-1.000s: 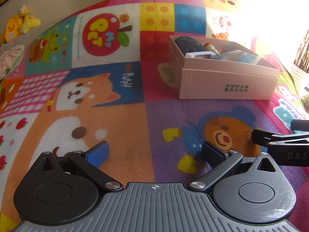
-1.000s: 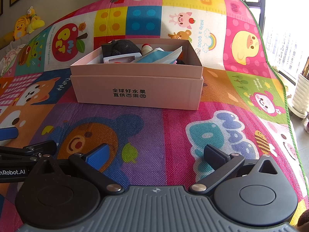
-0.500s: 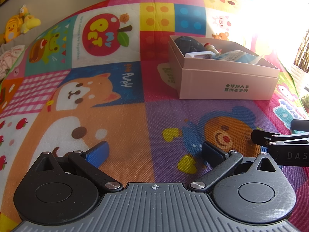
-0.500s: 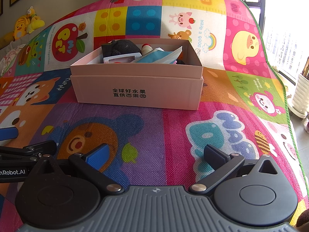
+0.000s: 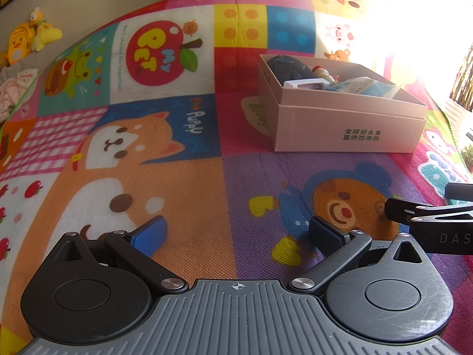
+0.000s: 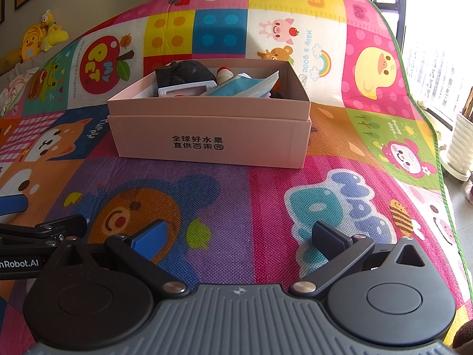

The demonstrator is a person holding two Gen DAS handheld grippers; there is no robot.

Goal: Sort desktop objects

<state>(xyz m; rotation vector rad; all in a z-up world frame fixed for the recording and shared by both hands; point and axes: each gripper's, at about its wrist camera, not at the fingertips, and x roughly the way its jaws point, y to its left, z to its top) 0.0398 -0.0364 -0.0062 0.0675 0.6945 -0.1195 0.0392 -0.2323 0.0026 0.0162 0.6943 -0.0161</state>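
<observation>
Pink cardboard box (image 6: 207, 136) on play mat (image 6: 266, 207), contents gathered.
We hold left gripper (image 5: 236, 232) and right gripper (image 6: 236, 236) spread apart, empty, near the mat; sorting looks finished.

Nothing has shifted over the last second. Both views match the earlier ones: the left tongs (image 5: 236, 233) and right tongs (image 6: 238, 235) have not moved relative to the pink cardboard box (image 6: 211, 136), their jaws stand just as wide apart as before, and the contents of the box lie exactly as they did.
</observation>
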